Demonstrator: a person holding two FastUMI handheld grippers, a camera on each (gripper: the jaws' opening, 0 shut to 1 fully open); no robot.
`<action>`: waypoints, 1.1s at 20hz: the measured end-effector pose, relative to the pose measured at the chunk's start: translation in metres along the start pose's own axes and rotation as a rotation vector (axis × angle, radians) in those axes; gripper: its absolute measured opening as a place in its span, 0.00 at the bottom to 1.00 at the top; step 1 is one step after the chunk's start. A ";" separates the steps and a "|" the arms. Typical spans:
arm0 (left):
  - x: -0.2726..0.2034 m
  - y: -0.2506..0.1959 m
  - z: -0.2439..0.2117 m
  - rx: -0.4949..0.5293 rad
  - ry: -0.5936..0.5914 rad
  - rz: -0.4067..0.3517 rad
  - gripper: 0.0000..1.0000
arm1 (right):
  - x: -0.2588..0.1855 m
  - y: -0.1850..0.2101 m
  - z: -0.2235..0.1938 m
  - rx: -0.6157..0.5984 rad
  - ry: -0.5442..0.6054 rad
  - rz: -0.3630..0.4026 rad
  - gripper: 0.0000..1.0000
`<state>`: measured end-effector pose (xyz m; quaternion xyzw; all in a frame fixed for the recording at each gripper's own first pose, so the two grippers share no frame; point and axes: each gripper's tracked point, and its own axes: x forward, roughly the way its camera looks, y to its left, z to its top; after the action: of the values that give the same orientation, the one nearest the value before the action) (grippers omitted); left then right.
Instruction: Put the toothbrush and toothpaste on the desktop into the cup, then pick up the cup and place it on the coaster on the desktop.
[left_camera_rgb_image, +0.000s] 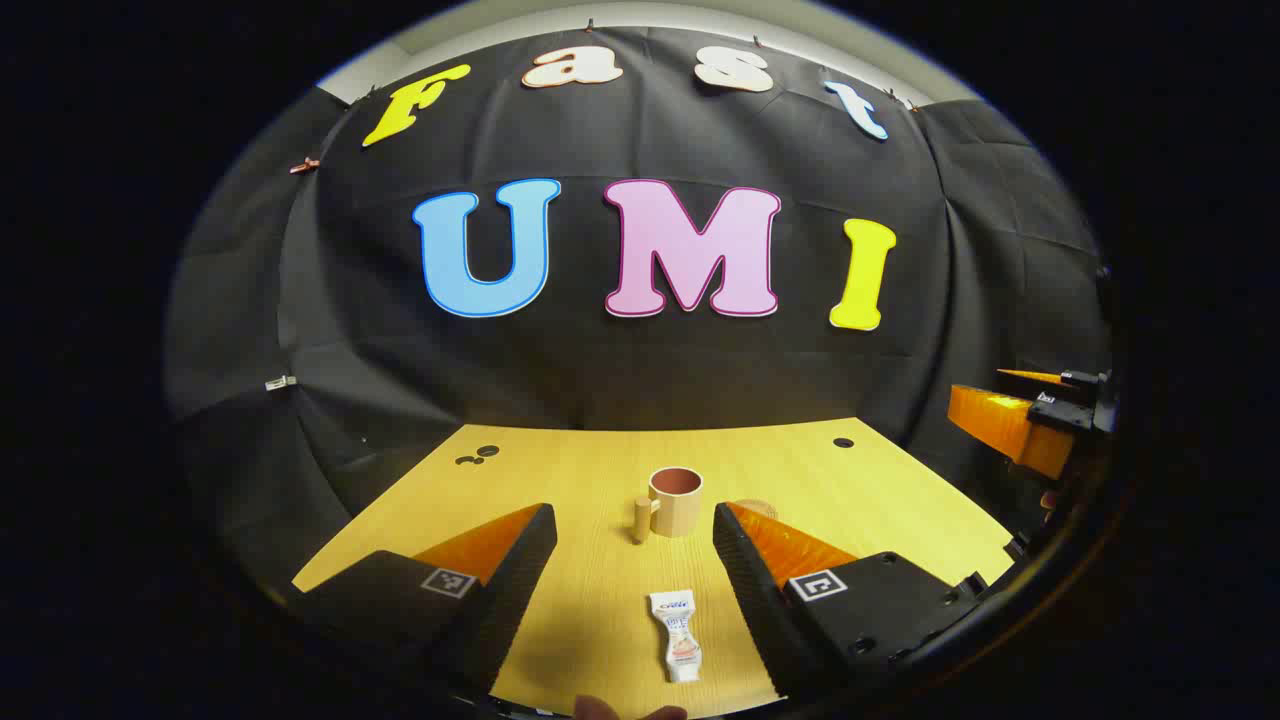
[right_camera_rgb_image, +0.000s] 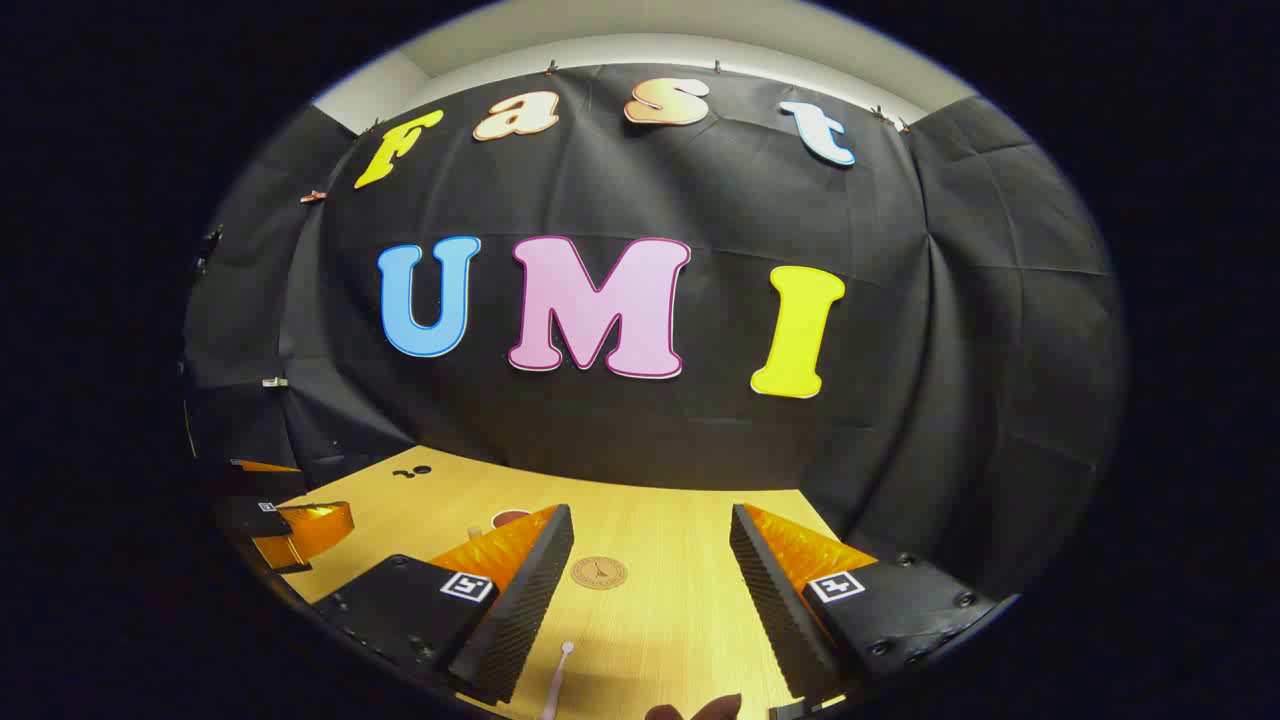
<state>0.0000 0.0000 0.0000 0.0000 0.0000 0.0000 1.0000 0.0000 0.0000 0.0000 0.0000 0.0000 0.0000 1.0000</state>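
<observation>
Wooden desktop (left_camera_rgb_image: 880, 500) carrying four things.
From the left gripper view, the cup (left_camera_rgb_image: 676, 500) stands ahead between the fingers, the toothpaste (left_camera_rgb_image: 677, 634) lying flat nearer. From the right gripper view, the coaster (right_camera_rgb_image: 599, 572) lies ahead between the fingers and the toothbrush (right_camera_rgb_image: 556, 683) lies close below.

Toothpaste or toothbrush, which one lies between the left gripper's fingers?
The toothpaste, a short white tube, lies on the desk between the left gripper fingers. The thin toothbrush lies by the right gripper instead.
</observation>
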 end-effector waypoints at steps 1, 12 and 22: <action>0.000 -0.002 0.002 0.002 0.000 -0.004 0.98 | 0.000 0.000 0.000 -0.001 0.001 0.001 0.97; 0.000 -0.019 -0.015 0.032 0.042 -0.034 0.98 | -0.009 -0.010 -0.011 0.002 0.020 -0.006 0.97; 0.015 -0.047 -0.068 0.042 0.214 -0.119 0.98 | -0.019 -0.017 -0.023 0.005 0.040 -0.019 0.97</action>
<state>0.0149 -0.0466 -0.0683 0.0209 0.1067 -0.0595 0.9923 -0.0194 -0.0170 -0.0228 0.0026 0.0202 -0.0096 0.9997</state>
